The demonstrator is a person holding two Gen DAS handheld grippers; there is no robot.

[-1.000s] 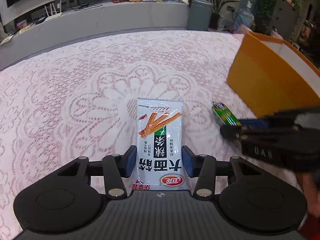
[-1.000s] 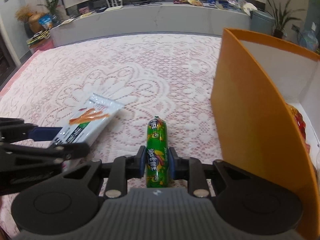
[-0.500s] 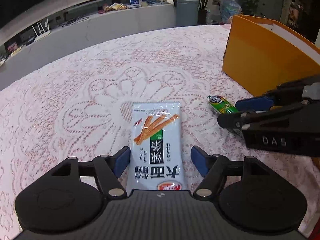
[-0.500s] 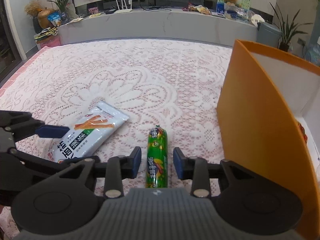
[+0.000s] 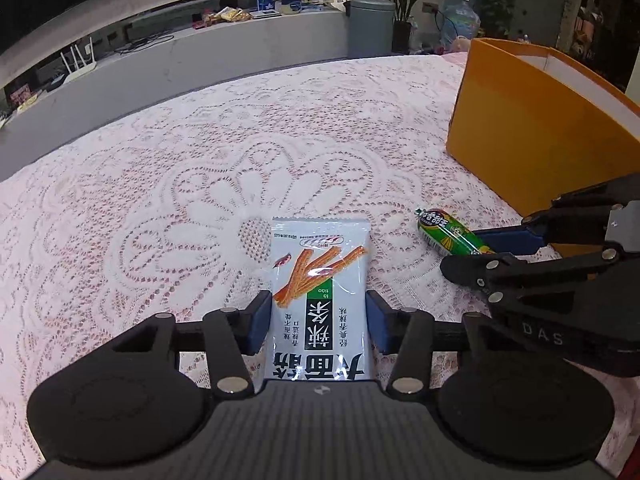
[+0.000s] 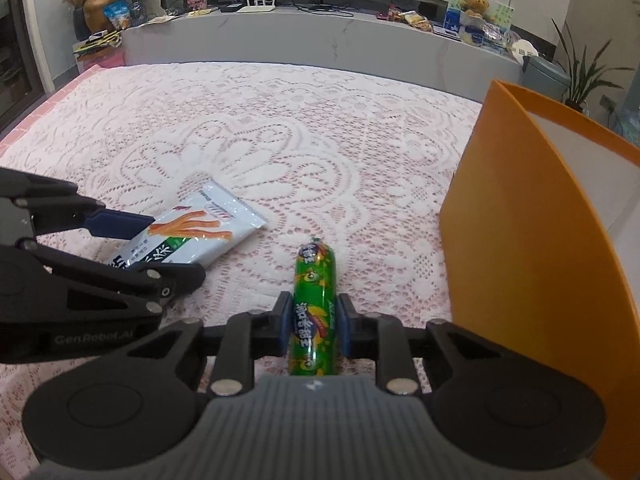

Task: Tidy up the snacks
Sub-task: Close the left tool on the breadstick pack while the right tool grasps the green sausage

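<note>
A white snack packet [image 5: 318,300] with orange sticks printed on it lies on the lace tablecloth [image 5: 200,184]. My left gripper [image 5: 318,326] has its blue pads against both edges of the packet. A green sausage stick [image 6: 314,312] lies on the cloth, and my right gripper [image 6: 314,330] has its pads closed on its sides. The sausage [image 5: 452,236] and the right gripper's fingers [image 5: 500,268] show at the right of the left wrist view. The packet [image 6: 196,236] and the left gripper show at the left of the right wrist view.
An open orange box [image 5: 540,128] with a white inside stands on the cloth at the right, close beside the sausage; it also shows in the right wrist view [image 6: 532,240]. A grey counter [image 6: 320,40] with clutter runs behind the table.
Half a second ago both grippers stood open around their snacks; now both have closed onto them. Both have also drawn back a little, with the snacks lying on the cloth.
</note>
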